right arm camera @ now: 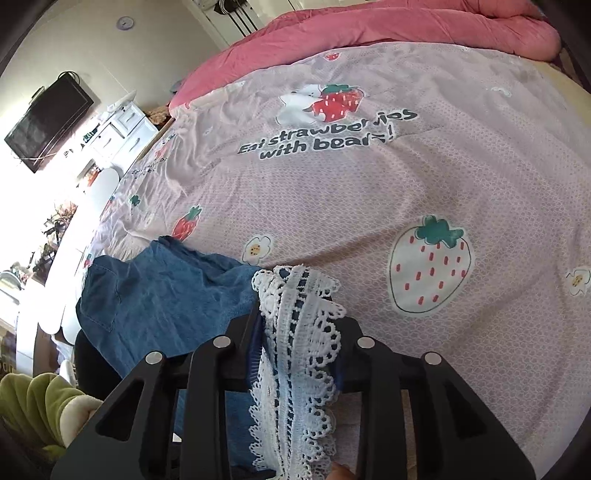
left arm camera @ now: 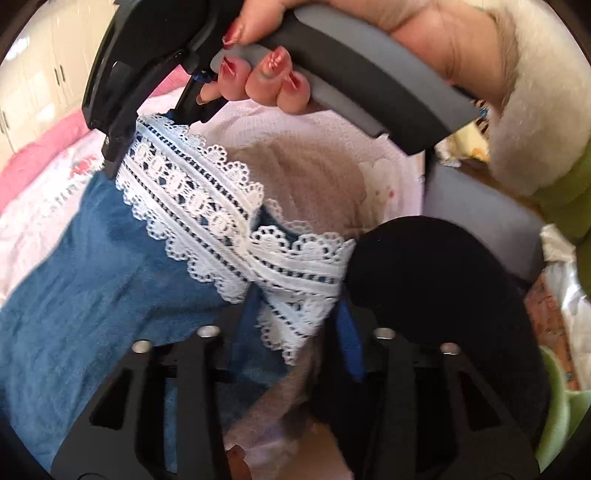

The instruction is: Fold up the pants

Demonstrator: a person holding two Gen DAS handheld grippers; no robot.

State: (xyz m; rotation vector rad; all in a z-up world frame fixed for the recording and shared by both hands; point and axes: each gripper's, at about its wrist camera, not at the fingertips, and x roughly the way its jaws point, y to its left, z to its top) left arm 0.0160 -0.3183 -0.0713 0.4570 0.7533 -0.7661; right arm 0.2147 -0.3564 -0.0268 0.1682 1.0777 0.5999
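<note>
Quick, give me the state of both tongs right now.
Left tongs: shut on the lace hem of the blue pants.
Right tongs: shut on the lace hem, bunched between the fingers.

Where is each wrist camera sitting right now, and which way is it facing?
Left wrist: rides the left hand-held gripper, looking along its fingers at the lace hem of the blue pants; the right hand and right hand-held gripper show ahead.
Right wrist: rides the right hand-held gripper, looking across the strawberry bedspread toward the pink quilt; a green sleeve shows bottom left.
Shared: the lace-hemmed pants, clamped by both, over the bedspread.
</note>
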